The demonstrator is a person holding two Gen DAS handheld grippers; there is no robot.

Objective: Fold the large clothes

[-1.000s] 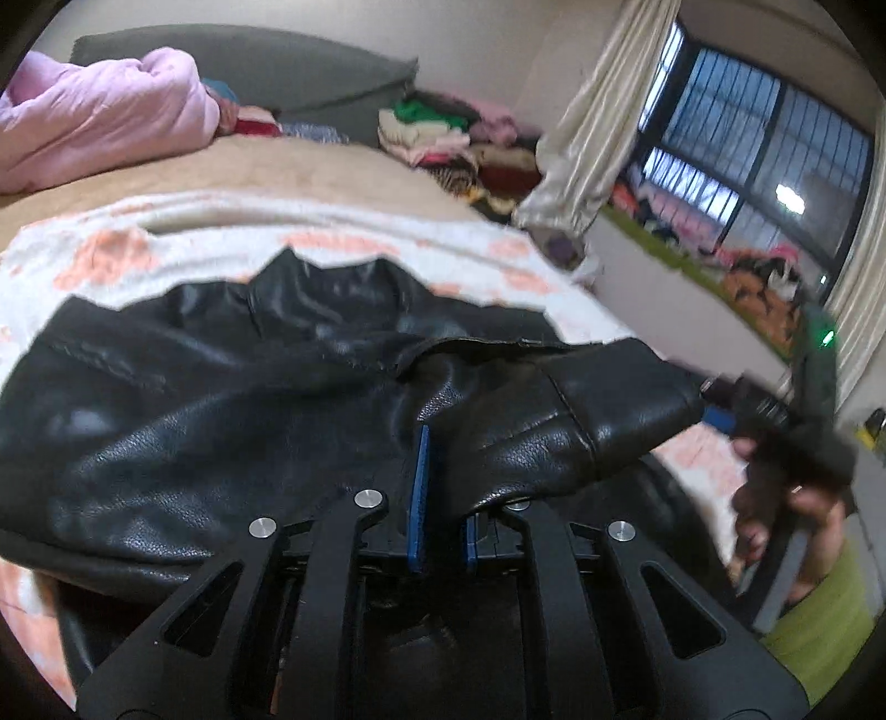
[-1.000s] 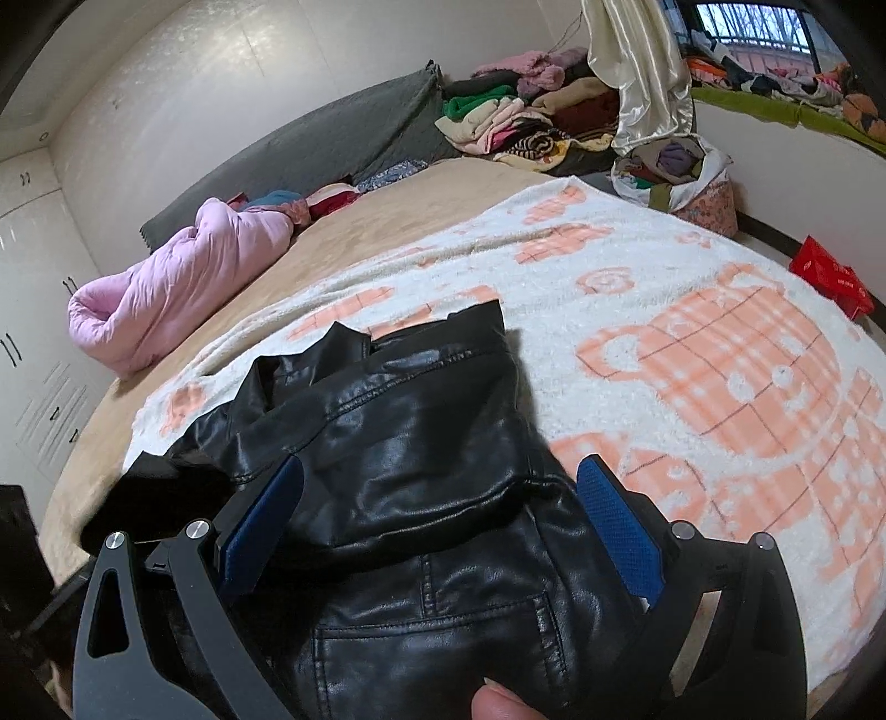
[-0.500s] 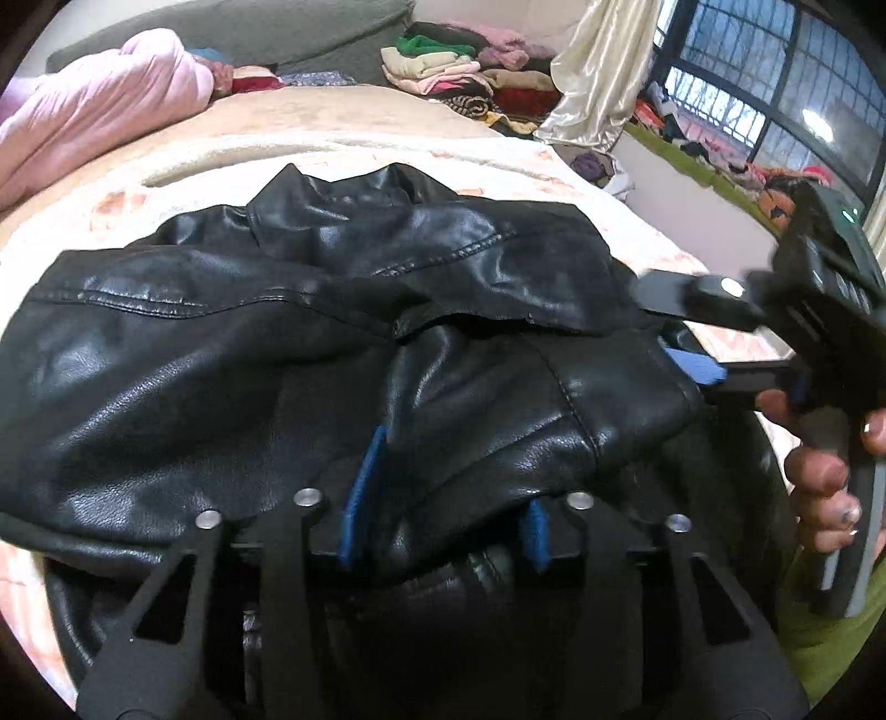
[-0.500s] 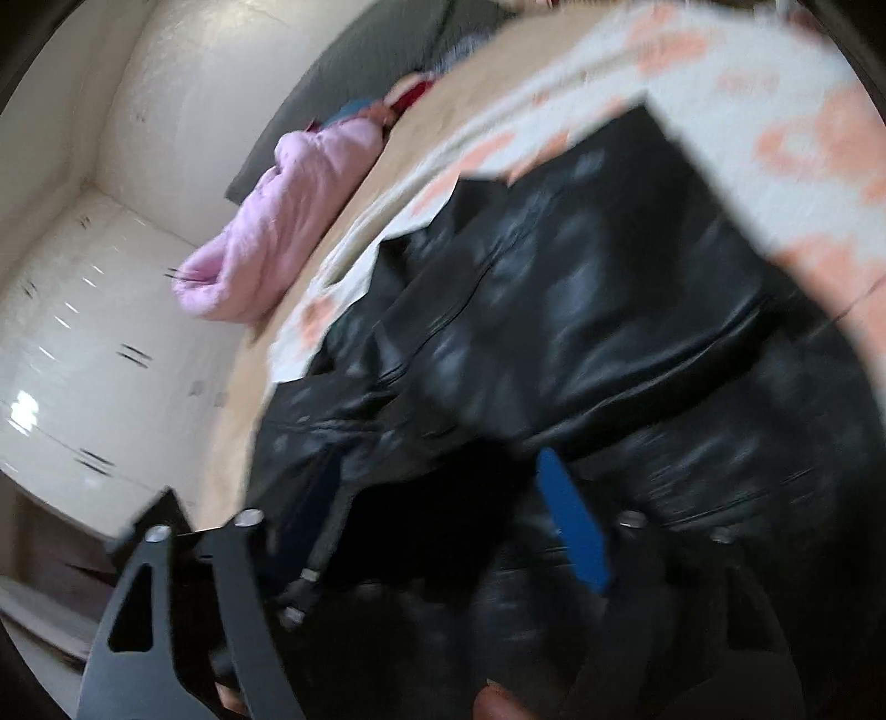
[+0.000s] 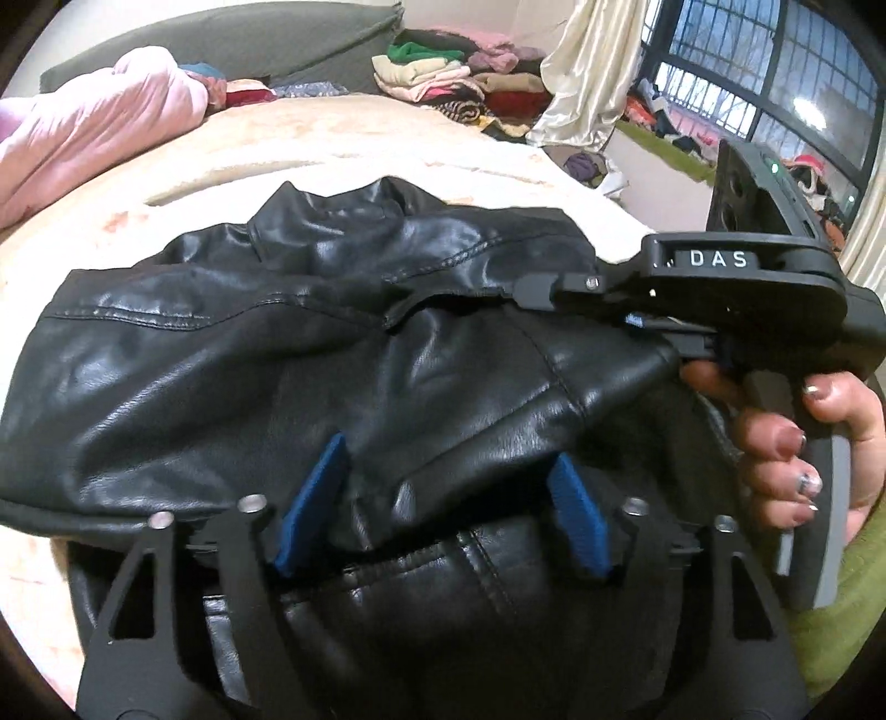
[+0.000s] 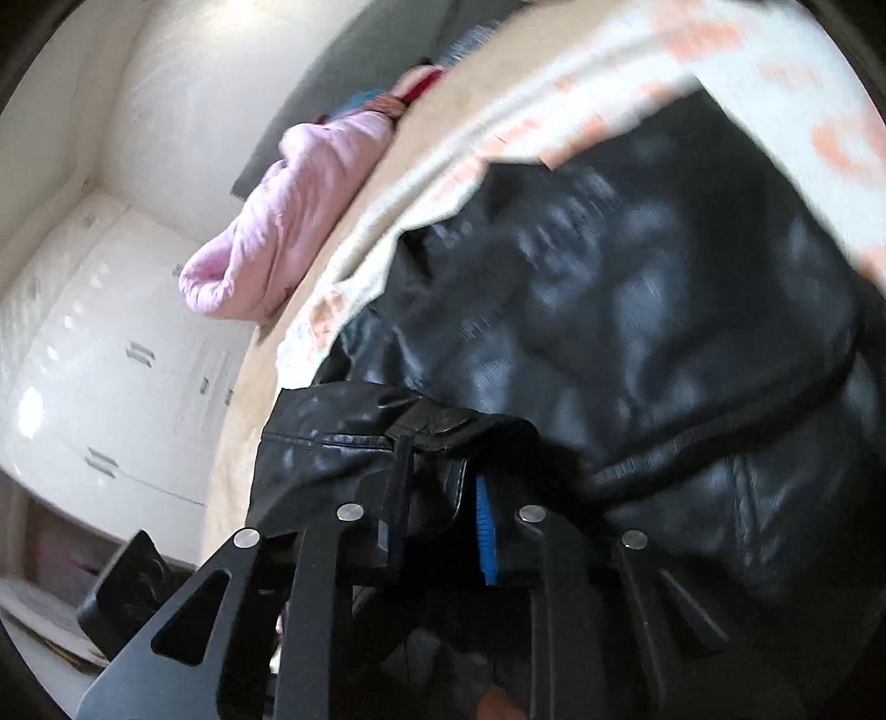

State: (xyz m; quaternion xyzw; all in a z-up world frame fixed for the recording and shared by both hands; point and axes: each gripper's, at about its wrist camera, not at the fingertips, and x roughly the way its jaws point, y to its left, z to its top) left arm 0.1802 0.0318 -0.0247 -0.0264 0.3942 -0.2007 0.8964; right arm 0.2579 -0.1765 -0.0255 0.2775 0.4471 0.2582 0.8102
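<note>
Left tool (image 5: 443,498): just opened, pads clear of the sleeve fold.
Jacket (image 5: 332,343): bunched on the bed (image 5: 343,133).
Right tool (image 6: 443,520): just closed, pinching a leather edge.
Risk: slick leather could slip; released fold may spring open.

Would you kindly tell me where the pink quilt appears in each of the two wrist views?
Left wrist view: the pink quilt lies bunched at the upper left, beyond the black leather jacket.
Right wrist view: it sits left of centre in the upper half, tilted, before the white wardrobe.
Shared landmark: the grey headboard behind the quilt.
</note>
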